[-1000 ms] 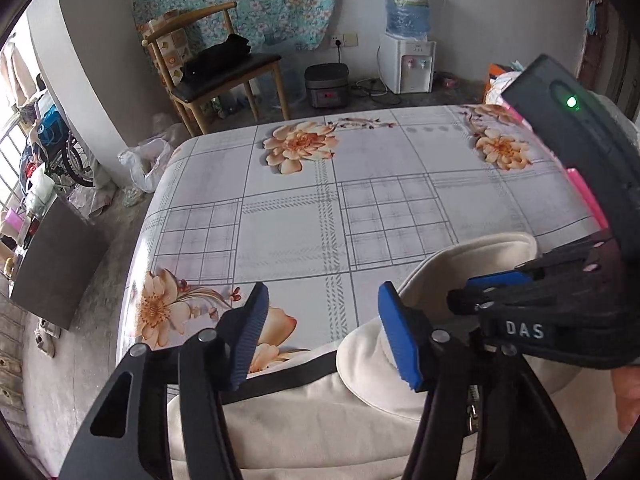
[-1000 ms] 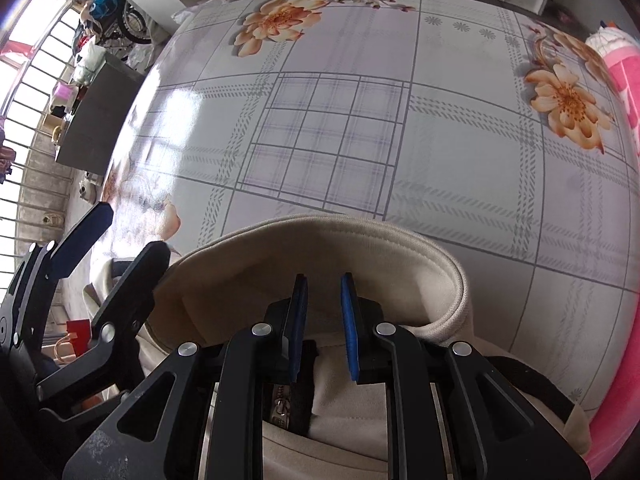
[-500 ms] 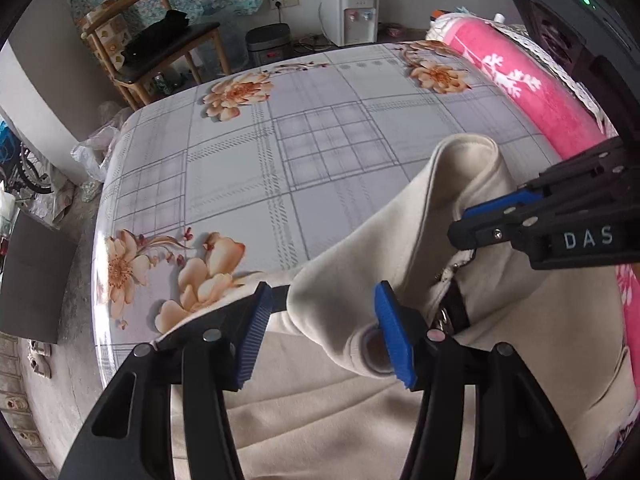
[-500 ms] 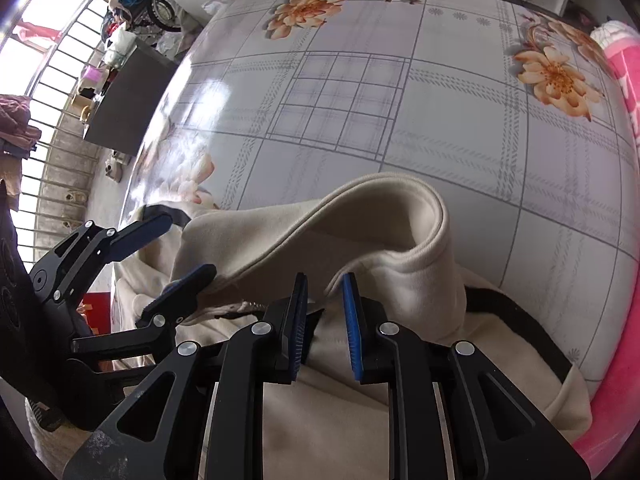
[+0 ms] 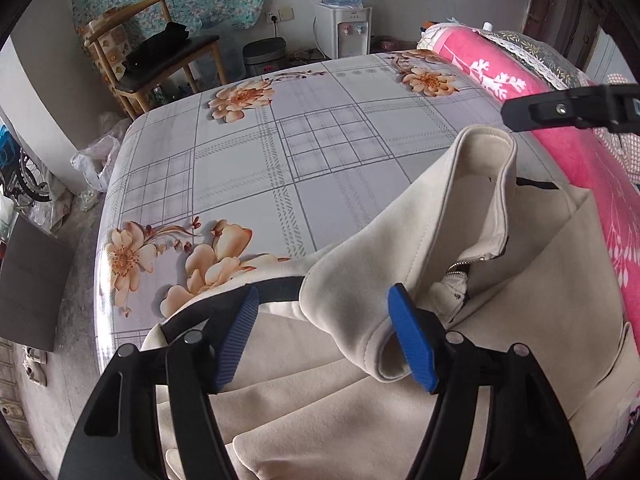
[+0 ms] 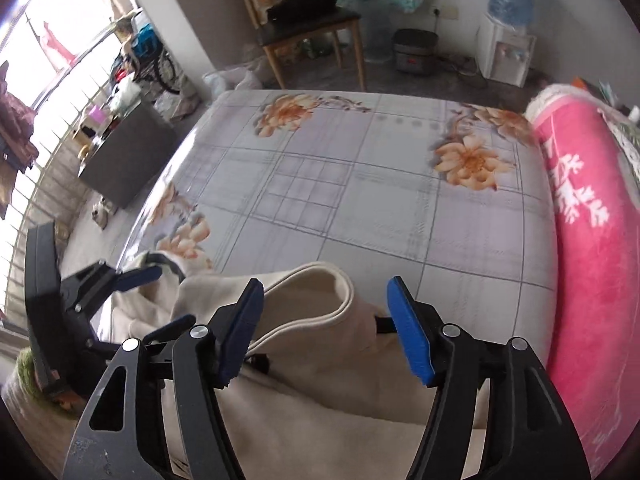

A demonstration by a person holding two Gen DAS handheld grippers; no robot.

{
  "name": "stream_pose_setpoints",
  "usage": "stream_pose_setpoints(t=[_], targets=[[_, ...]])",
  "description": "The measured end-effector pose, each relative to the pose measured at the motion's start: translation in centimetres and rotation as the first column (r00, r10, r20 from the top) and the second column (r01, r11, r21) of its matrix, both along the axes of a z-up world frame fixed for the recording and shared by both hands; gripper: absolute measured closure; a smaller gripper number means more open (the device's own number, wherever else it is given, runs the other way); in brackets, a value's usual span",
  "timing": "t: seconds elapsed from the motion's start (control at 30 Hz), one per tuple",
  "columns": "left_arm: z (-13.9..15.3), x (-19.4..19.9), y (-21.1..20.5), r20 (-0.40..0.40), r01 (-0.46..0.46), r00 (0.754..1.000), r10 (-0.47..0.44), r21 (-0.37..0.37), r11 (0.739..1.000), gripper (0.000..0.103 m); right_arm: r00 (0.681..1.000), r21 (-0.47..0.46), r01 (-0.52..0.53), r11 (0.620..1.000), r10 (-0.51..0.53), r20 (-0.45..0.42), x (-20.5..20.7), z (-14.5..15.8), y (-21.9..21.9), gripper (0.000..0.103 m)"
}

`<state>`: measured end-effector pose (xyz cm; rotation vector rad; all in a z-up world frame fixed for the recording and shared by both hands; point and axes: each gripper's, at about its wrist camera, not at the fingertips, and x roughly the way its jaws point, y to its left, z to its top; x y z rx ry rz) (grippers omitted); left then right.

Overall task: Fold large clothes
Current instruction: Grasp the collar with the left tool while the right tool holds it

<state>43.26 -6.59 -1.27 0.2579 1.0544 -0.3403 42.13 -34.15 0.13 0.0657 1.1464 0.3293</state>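
Observation:
A cream zip-up jacket [image 5: 400,360] with black trim lies on the near part of a bed with a floral grey sheet [image 5: 280,152]. Its collar [image 5: 480,184] is folded back over the body. My left gripper [image 5: 324,336] is open with a fold of the collar lying between its blue pads. My right gripper [image 6: 324,328] is open above the collar [image 6: 320,304], not gripping it. The right gripper's finger shows at the upper right of the left wrist view [image 5: 560,110]. The left gripper shows at the left of the right wrist view [image 6: 132,276].
A rolled pink blanket [image 5: 560,132] lies along the bed's right side. Beyond the bed stand a wooden chair [image 5: 160,52] with dark clothes, a rice cooker [image 5: 266,54] and a water dispenser [image 5: 344,28]. A grey box [image 6: 124,156] and clutter sit left of the bed.
My right gripper has opened and let go of the collar, then lifted away. The collar now lies folded back onto the jacket. My left gripper stays open around the fold.

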Motion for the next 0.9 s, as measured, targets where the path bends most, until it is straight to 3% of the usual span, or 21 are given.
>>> stream_pose_setpoints(t=[0.1,0.2,0.23,0.27,0.33,0.37,0.43,0.53,0.77,0.9], targets=[[-0.1,0.1,0.2,-0.002,-0.014,1.0,0.014,-0.029,0.999,0.037,0.992,0.078,0.095,0.992,-0.088,-0.089,2.2,-2.3,-1.2,0.042],[-0.2,0.1,0.6,-0.01,-0.023,1.0,0.023,-0.06,0.998,0.038,0.981,0.136,0.118,0.984,-0.095,-0.169,2.6,-4.5,-1.1,0.042],[-0.2,0.1,0.7,-0.016,-0.028,1.0,0.027,-0.073,0.997,0.041,0.977,0.15,0.125,0.981,-0.095,-0.19,2.5,-4.9,-1.0,0.046],[-0.2,0.1,0.9,-0.021,-0.033,0.999,0.031,-0.087,0.996,0.045,0.976,0.171,0.119,0.978,-0.083,-0.203,2.5,-5.3,-0.8,0.061],[-0.2,0.1,1.2,-0.041,-0.037,0.999,0.032,-0.13,0.991,0.06,0.975,0.198,0.098,0.975,-0.054,-0.215,1.7,-5.3,-0.4,0.08],[-0.1,0.0,1.4,-0.046,-0.038,0.998,0.032,-0.147,0.988,0.065,0.978,0.183,0.082,0.98,-0.045,-0.202,1.2,-5.2,-0.3,0.083],[0.2,-0.2,1.7,-0.054,-0.035,0.998,0.027,-0.169,0.985,0.084,0.986,0.162,0.039,0.986,-0.011,-0.166,-0.1,-4.3,0.0,0.087],[0.7,-0.8,2.5,-0.077,-0.032,0.997,0.015,-0.231,0.972,0.097,0.991,0.169,0.001,0.986,0.022,-0.134,-2.3,-3.0,-0.2,0.09],[2.7,-3.6,5.5,-0.094,-0.015,0.995,-0.026,-0.412,0.911,0.103,0.99,0.225,-0.09,0.97,0.111,-0.083,-8.3,-1.8,-0.2,0.09],[2.3,-5.3,6.4,-0.103,0.006,0.993,-0.049,-0.384,0.923,0.103,0.984,0.098,-0.165,0.981,0.171,-0.056,-11.3,-3.6,1.3,0.09]])
